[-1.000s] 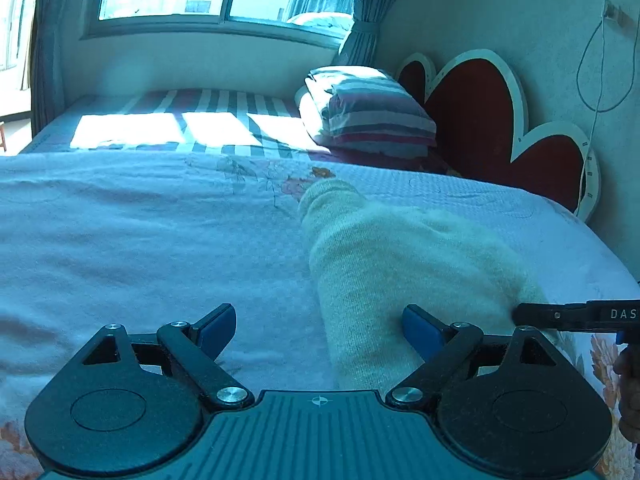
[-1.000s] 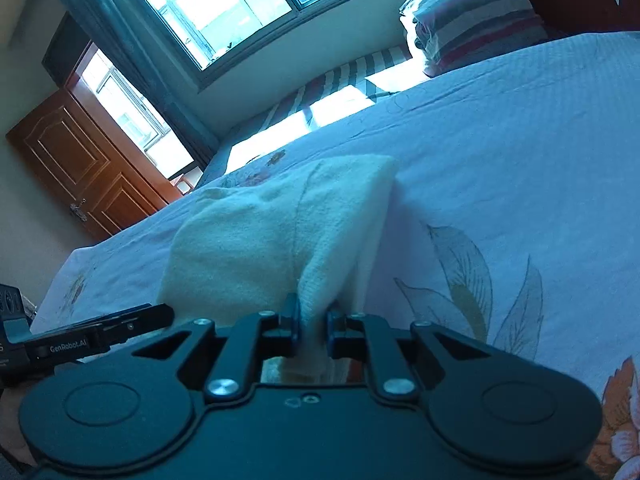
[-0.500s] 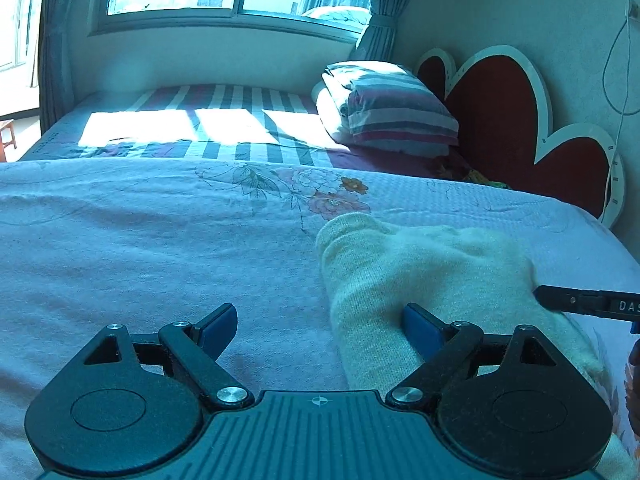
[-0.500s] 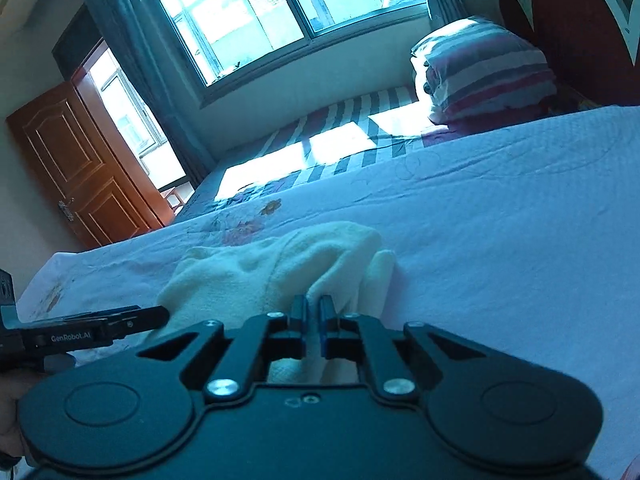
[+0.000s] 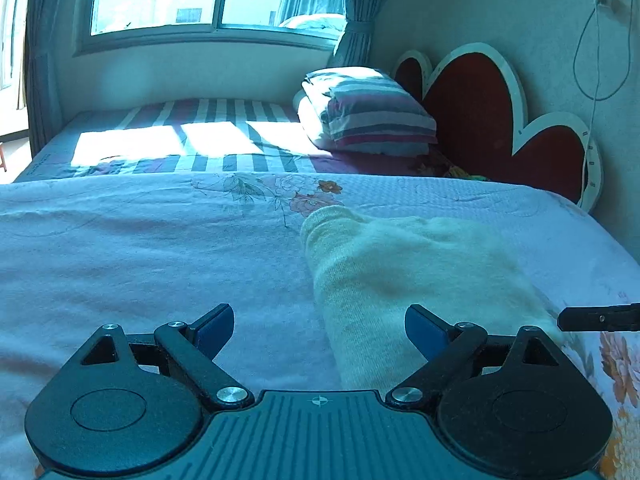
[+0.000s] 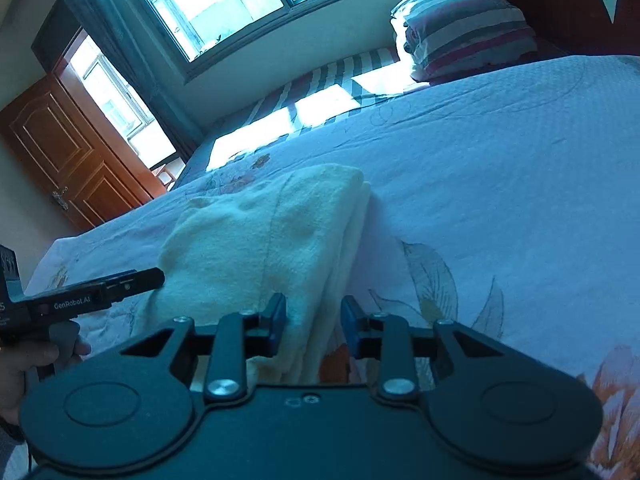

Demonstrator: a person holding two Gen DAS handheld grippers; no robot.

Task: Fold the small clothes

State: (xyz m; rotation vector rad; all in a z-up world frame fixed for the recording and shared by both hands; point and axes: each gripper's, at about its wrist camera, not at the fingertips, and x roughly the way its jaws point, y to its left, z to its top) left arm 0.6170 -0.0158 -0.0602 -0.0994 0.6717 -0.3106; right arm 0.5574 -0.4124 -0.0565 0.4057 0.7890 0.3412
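On the bed [image 5: 160, 264], mid-right, lies the folded cream garment [image 5: 400, 276]. Right gripper [image 6: 314, 316] is opening, garment's near edge between its fingers, pads no longer pressing. Left gripper [image 5: 320, 326] is wide, empty, straddling the near-left edge. Risk: a finger snags the knit while pulling back and drags the fold open. Loose layered right edge could slump. Open bed left and far; pillow [image 5: 368, 110] well apart.

Bed [image 5: 160, 248] bears folded cream garment [image 5: 400, 272], seemingly knitted.
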